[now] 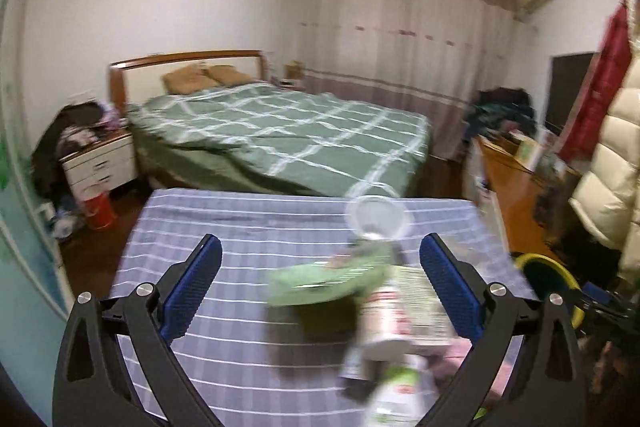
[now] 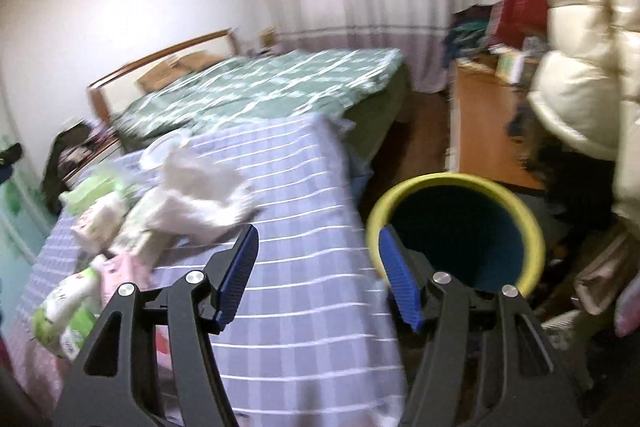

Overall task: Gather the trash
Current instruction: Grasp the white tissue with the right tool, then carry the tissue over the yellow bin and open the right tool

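Trash lies on a table with a purple striped cloth (image 1: 240, 227): a green wrapper (image 1: 320, 285), a clear plastic lid (image 1: 378, 217), a printed carton (image 1: 404, 315) and a green-and-white bottle (image 1: 396, 395). My left gripper (image 1: 320, 287) is open above the cloth, its fingers either side of the wrapper and carton, apart from them. In the right wrist view, crumpled white paper (image 2: 200, 195) and the bottle (image 2: 68, 315) lie on the cloth (image 2: 300, 267). My right gripper (image 2: 320, 275) is open and empty over the table's right edge, beside a bin with a yellow rim (image 2: 456, 183).
A bed with a green checked cover (image 1: 280, 131) stands behind the table. A white nightstand (image 1: 100, 163) and a red bucket (image 1: 100, 211) are at the left. A wooden desk (image 1: 516, 183) and hanging coats (image 1: 612, 155) are at the right.
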